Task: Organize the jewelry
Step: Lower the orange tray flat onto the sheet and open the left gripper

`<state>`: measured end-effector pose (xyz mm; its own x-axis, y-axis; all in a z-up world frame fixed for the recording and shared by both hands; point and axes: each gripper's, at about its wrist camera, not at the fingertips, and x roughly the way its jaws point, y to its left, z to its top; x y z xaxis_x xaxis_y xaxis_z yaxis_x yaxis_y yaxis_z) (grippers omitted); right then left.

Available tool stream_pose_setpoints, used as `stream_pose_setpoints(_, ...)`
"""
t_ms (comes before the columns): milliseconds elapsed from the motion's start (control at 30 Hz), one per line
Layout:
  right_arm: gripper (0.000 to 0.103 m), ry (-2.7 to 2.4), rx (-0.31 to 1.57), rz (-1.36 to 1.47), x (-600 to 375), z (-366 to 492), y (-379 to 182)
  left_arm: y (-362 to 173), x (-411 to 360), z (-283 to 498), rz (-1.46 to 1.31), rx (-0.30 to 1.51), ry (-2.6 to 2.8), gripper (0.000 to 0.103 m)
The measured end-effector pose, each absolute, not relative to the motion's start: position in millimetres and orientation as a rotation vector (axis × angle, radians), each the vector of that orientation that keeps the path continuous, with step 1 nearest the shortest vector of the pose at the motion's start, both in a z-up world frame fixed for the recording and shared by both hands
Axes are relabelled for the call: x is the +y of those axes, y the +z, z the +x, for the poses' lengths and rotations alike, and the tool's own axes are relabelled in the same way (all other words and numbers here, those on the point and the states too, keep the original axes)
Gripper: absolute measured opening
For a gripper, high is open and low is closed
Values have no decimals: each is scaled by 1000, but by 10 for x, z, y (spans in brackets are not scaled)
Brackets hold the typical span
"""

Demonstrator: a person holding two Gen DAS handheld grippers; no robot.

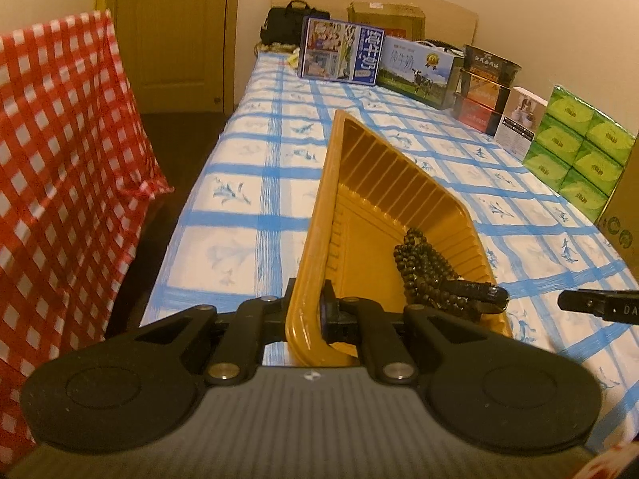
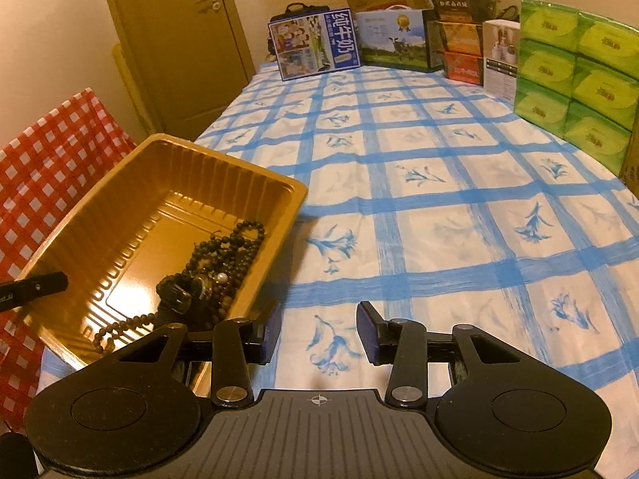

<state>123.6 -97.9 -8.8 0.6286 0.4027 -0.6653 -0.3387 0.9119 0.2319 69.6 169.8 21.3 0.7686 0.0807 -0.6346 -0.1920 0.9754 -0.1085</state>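
A gold plastic tray [image 1: 319, 207] stands on the blue-checked tablecloth, and my left gripper [image 1: 307, 311] is shut on its near rim. Dark bead strings [image 1: 427, 267] lie heaped in the tray's lower corner. In the right wrist view the same tray [image 2: 120, 183] is at the left. It holds the beads [image 2: 231, 251], a black watch [image 2: 179, 291] and a small pearl [image 2: 222, 277]. My right gripper [image 2: 319, 331] is open just right of the tray, with only cloth between its fingers. One of its fingers [image 1: 599, 305] shows in the left wrist view.
Milk cartons [image 2: 315, 42], stacked food boxes [image 2: 459, 48] and green tissue packs [image 2: 575, 72] line the far and right sides of the table. A red-checked cloth [image 1: 60, 159] hangs to the left of the table, and a closed door [image 2: 179, 40] stands behind it.
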Motion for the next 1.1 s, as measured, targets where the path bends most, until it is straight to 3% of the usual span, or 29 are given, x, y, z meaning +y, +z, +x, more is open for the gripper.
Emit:
stream_pose_setpoints(500,42,339,808,104,-1162,1078,-159,-185,2288,710,-398,751,80,8)
stream_pose_setpoints(767,42,303,817,118,-1241,1008,-149,-279,2363,690,-453,763,79,17)
stream_pose_setpoints(900,44,285,821,138,-1296,973,-137,-228,2390,631,-459,731,105,41)
stream_pose_setpoints(967,48,276,820,146,-1314,951,-127,-184,2419,607,-463,718,119,43)
stream_pose_setpoints(1100,59,264,810,163,-1347,893,-84,-58,2443,526,-441,698,157,59)
